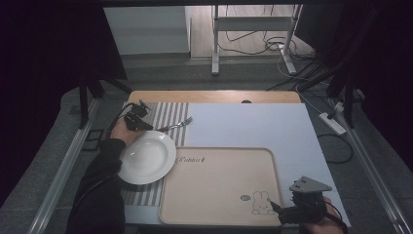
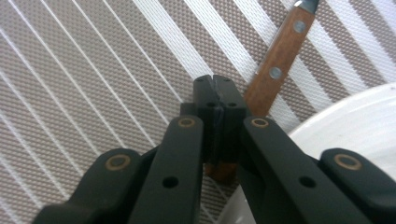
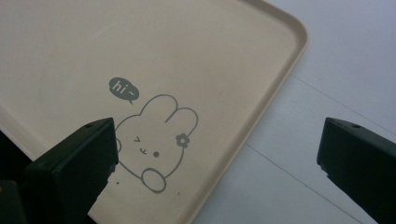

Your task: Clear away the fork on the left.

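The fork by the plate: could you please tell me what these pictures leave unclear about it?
- Left gripper view: the left gripper hides the middle of the fork handle; the top edge cuts off its metal end.
- High view: the fork is too small to count its prongs; the left gripper covers its handle end.

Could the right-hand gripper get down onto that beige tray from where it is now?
Probably yes. The right gripper hangs with jaws wide apart right over the tray's near corner by the rabbit drawing, and nothing lies between them; the tray's surface there is bare.
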The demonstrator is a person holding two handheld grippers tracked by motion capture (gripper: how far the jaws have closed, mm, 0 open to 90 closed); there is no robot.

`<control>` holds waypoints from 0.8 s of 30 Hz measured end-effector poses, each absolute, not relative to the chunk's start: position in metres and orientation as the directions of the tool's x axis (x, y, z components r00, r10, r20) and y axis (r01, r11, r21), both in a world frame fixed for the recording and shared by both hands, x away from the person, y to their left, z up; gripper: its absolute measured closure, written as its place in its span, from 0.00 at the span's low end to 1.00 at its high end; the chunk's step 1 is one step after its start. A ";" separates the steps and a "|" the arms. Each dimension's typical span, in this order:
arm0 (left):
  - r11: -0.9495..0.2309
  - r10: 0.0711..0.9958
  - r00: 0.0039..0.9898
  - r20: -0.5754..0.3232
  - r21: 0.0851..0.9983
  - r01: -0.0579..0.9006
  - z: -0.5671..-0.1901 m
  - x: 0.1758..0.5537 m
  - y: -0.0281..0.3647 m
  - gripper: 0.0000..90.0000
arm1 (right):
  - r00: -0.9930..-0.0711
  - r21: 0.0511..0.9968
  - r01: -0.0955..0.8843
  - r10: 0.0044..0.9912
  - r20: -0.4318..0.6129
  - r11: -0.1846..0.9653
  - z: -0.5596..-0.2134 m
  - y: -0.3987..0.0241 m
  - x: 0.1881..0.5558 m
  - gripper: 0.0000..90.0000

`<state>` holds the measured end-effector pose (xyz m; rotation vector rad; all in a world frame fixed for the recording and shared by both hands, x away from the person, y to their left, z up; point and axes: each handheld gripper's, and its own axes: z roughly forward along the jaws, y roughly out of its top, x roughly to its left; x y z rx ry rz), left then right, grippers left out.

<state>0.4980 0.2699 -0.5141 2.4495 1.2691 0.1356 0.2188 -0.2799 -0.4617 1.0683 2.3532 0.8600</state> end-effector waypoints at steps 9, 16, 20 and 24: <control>-0.483 0.805 0.583 -0.109 0.449 0.751 -0.504 0.504 0.266 0.58 | -0.620 0.679 0.524 0.777 -0.110 0.514 -0.462 -0.280 0.219 0.00; -0.496 0.791 0.602 -0.110 0.462 0.736 -0.509 0.510 0.247 0.23 | -0.620 0.678 0.525 0.777 -0.109 0.514 -0.462 -0.280 0.219 0.00; -0.515 0.790 0.607 -0.093 0.436 0.738 -0.514 0.514 0.237 0.08 | -0.621 0.679 0.526 0.777 -0.106 0.513 -0.462 -0.280 0.219 0.00; -0.521 0.793 0.603 -0.091 0.414 0.747 -0.518 0.519 0.227 0.01 | -0.621 0.680 0.525 0.776 -0.106 0.513 -0.462 -0.280 0.219 0.00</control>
